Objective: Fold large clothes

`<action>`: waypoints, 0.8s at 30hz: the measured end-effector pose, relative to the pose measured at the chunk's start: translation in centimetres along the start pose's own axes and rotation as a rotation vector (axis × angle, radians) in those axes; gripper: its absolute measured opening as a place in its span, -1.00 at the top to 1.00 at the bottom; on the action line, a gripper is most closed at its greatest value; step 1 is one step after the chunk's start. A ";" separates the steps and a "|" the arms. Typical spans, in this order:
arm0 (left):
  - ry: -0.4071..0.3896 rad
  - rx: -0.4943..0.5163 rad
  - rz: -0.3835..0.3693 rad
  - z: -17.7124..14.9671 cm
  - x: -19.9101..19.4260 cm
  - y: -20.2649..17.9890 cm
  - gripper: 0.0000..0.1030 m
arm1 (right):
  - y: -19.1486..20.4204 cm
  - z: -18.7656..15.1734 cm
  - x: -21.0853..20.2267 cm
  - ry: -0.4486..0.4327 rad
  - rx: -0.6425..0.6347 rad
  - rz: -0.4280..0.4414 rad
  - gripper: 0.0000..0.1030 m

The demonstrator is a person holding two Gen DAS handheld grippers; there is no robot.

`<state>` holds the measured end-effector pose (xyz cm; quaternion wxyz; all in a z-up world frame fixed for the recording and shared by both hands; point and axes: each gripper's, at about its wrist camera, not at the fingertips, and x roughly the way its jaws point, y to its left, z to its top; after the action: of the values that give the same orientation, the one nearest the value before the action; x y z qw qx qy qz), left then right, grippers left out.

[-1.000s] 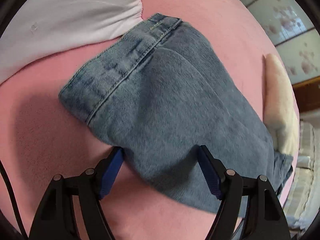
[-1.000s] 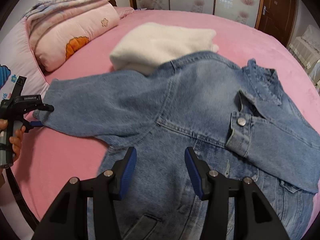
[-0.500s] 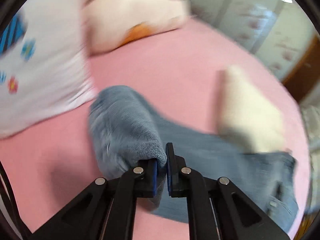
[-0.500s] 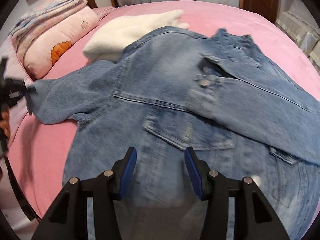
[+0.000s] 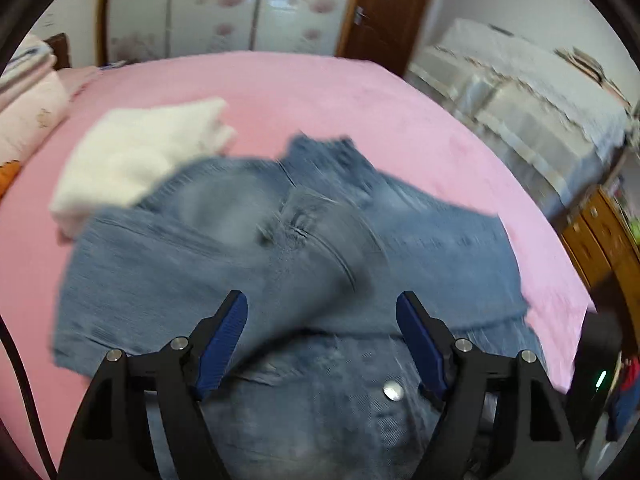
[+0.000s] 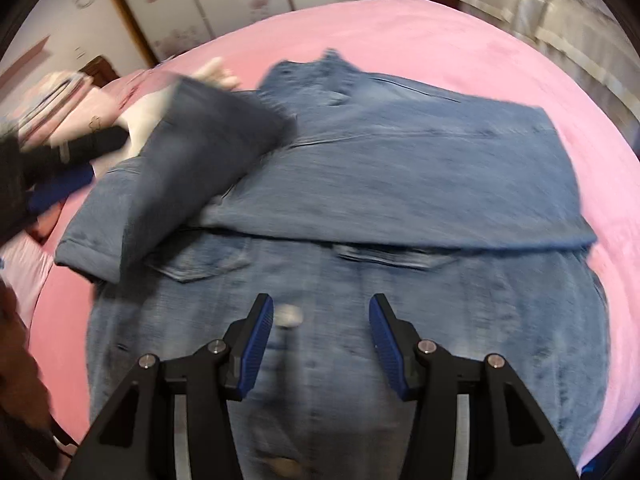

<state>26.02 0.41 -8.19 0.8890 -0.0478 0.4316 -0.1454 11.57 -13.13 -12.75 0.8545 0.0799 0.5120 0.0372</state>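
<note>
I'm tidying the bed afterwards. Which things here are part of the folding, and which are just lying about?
Part of the job:
denim jacket
left tongs
right tongs

Just lying about:
folded white garment
pink pillow

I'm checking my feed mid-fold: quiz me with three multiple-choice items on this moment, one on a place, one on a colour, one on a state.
1. Where does the folded white garment lie?
A. on the bed beside the jacket's upper left edge
B. on the wooden cabinet
C. in the right gripper

2. What colour is the bed cover?
A. green
B. pink
C. grey

3. How is the left gripper?
A. shut on a sleeve
B. shut on nothing
C. open

Answers: 1 A, it rests on the cover at the denim jacket; 2 B, pink surrounds the jacket; 3 C, its blue pads stand apart above the denim.
</note>
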 end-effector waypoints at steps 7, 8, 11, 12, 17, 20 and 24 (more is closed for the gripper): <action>0.012 -0.103 0.015 -4.2 -2.6 3.6 -0.47 | -3.2 -0.7 0.5 0.023 0.061 0.015 0.02; 0.002 -0.118 0.024 -5.4 -3.7 4.2 -0.47 | -3.3 -0.5 0.6 0.026 0.073 0.032 0.02; -0.025 -0.158 0.089 -7.2 -6.2 7.1 -0.47 | -2.8 -0.4 0.9 0.030 0.091 0.105 -0.01; -0.030 -0.169 0.103 -7.4 -6.9 7.9 -0.47 | -2.6 -0.5 0.8 0.033 0.095 0.133 -0.04; -0.053 -0.210 0.239 -9.9 -8.9 11.5 -0.47 | -1.8 0.2 1.8 0.037 0.145 0.262 -0.20; -0.022 -0.224 0.299 -10.9 -8.6 13.1 -0.47 | -1.5 0.9 3.2 0.042 0.171 0.298 -0.20; 0.005 -0.260 0.320 -11.6 -7.8 15.0 -0.47 | -1.4 2.1 5.1 0.034 0.195 0.303 -0.19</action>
<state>15.69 17.46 -12.67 0.8861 -0.0927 0.4509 0.0546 15.83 -13.92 -16.48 0.8184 0.2381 0.5098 0.1171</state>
